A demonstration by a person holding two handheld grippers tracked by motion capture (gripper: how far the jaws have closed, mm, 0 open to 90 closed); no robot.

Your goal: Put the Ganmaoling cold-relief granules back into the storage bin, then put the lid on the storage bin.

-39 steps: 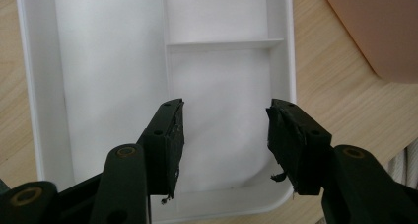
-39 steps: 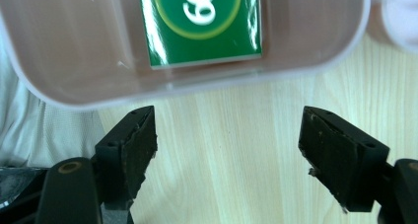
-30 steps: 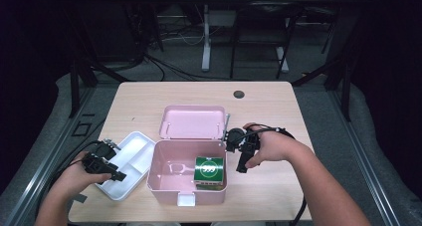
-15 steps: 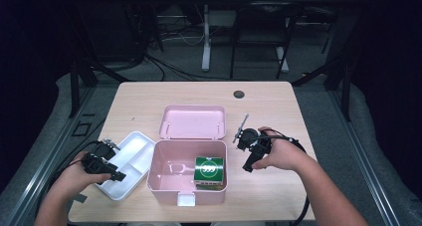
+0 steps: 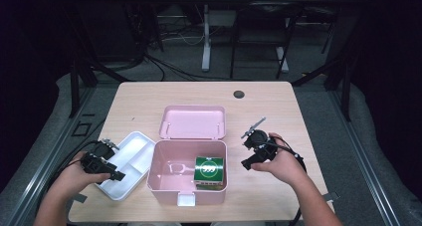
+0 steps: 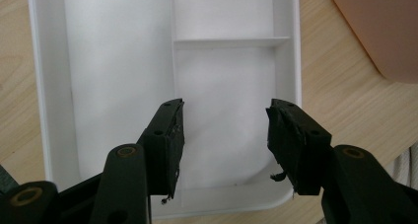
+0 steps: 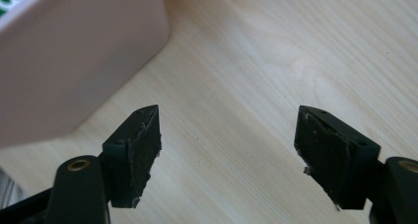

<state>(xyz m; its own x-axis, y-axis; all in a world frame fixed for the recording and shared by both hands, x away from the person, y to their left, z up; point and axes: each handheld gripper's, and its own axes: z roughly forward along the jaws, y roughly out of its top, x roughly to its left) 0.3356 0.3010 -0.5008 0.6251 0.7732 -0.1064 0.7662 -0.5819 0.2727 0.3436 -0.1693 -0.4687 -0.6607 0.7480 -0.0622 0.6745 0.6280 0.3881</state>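
An open pink box point(image 5: 171, 173) stands in the middle of the table, its lid point(image 5: 193, 121) laid back behind it. A green carton point(image 5: 209, 172) stands inside at the right. A white divided tray point(image 5: 130, 159) lies to the left of the box. My left gripper point(image 5: 113, 172) hovers at the tray's left edge; in the left gripper view it point(image 6: 224, 110) is open over the empty tray point(image 6: 118, 61). My right gripper point(image 5: 250, 156) is to the right of the box, open over bare wood point(image 7: 229, 115), beside the pink wall point(image 7: 74, 61).
A small dark round spot point(image 5: 239, 94) marks the table's far side. The wooden tabletop point(image 5: 278, 116) has room to the right of and behind the box. Dark frames and cables stand on the floor beyond the table.
My right gripper has moved to the right, away from the pink box, and lower toward the table. My left gripper has stayed at the tray.
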